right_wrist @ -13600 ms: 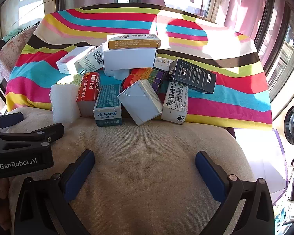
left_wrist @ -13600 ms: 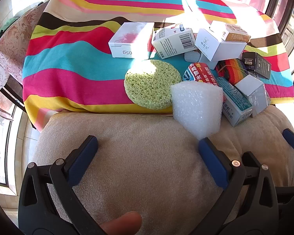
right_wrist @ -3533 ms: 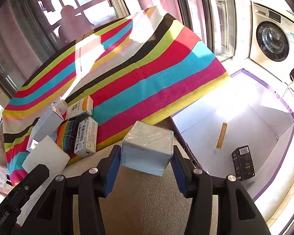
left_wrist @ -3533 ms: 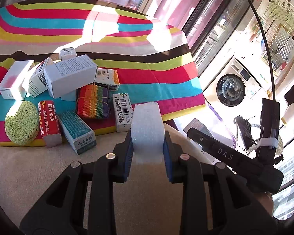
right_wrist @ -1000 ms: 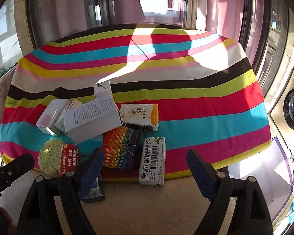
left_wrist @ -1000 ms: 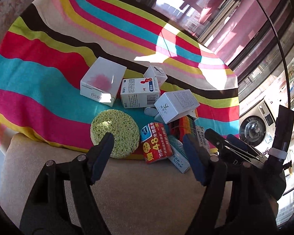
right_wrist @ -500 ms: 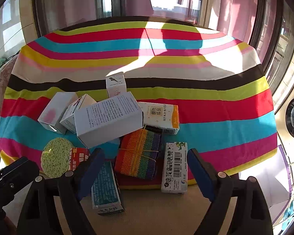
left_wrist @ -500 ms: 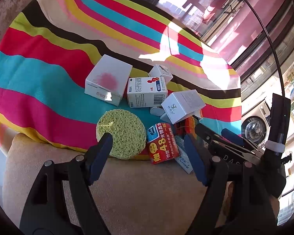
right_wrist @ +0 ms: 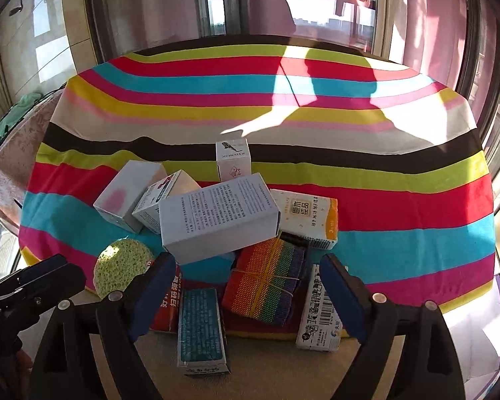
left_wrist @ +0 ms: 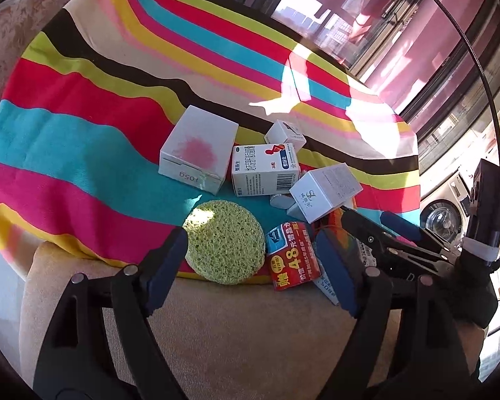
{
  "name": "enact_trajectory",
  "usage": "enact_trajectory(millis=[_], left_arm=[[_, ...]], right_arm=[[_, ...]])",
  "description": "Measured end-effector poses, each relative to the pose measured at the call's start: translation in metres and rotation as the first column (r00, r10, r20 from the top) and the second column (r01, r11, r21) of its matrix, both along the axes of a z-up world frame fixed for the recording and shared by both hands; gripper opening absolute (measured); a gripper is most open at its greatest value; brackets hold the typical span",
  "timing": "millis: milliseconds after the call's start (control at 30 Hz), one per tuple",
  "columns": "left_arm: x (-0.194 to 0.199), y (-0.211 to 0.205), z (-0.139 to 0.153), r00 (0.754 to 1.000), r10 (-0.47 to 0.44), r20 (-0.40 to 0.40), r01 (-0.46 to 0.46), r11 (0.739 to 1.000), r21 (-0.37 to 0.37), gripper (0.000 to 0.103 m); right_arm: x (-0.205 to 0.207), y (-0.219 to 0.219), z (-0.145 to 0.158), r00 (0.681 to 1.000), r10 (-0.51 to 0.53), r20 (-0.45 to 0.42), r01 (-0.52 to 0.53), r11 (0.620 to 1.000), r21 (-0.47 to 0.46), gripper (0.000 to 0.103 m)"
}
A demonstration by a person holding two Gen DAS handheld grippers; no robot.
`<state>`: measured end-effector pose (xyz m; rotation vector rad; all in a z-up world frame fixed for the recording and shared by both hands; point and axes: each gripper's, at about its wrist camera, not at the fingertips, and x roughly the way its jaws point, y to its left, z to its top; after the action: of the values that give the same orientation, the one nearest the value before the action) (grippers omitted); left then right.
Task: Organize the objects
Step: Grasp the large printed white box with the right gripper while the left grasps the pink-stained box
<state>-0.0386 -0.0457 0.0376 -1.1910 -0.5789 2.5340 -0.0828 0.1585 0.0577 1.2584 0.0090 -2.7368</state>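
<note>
A pile of small boxes lies on a striped cloth point(left_wrist: 83, 153) near its front edge. My left gripper point(left_wrist: 250, 266) is open and empty, with a round green sponge point(left_wrist: 225, 241) and a red pack point(left_wrist: 291, 260) between its fingers. My right gripper point(right_wrist: 246, 293) is open and empty, close over a rainbow woven pouch point(right_wrist: 266, 283) and a teal box point(right_wrist: 201, 330). A large white box point(right_wrist: 218, 221) lies on top of the pile. A barcode box point(right_wrist: 320, 310) lies by the right finger point(right_wrist: 341, 296).
A white box with a pink blot point(left_wrist: 198, 148) and a blue-and-white medicine box point(left_wrist: 265, 173) lie behind the sponge. The beige cushion point(left_wrist: 236, 326) runs under both grippers. A washing machine point(left_wrist: 445, 218) and glass doors stand at the right. The right gripper also shows in the left wrist view point(left_wrist: 393, 233).
Both grippers have moved closer to the pile over the last second. Earlier each held an object, the foam block and the light blue box; both grippers are now empty.
</note>
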Motion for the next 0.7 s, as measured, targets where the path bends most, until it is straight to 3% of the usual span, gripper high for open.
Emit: enact_trajectory(millis=[267, 433, 700], left_arm=[[-0.001, -0.002, -0.001, 1.000, -0.005, -0.006, 0.005, 1.000, 0.027, 0.082], [-0.002, -0.004, 0.000, 1.000, 0.001, -0.013, 0.000, 1.000, 0.030, 0.085], [-0.011, -0.010, 0.002, 0.999, 0.020, -0.026, -0.020, 1.000, 0.000, 0.085]], right_arm=[[-0.005, -0.014, 0.007, 0.990, 0.127, -0.067, -0.123, 0.990, 0.071, 0.102], [-0.011, -0.018, 0.010, 0.980, 0.165, -0.109, -0.155, 0.983, 0.100, 0.103], [-0.028, -0.025, -0.003, 0.980, 0.188, -0.058, -0.181, 0.977, 0.111, 0.103]])
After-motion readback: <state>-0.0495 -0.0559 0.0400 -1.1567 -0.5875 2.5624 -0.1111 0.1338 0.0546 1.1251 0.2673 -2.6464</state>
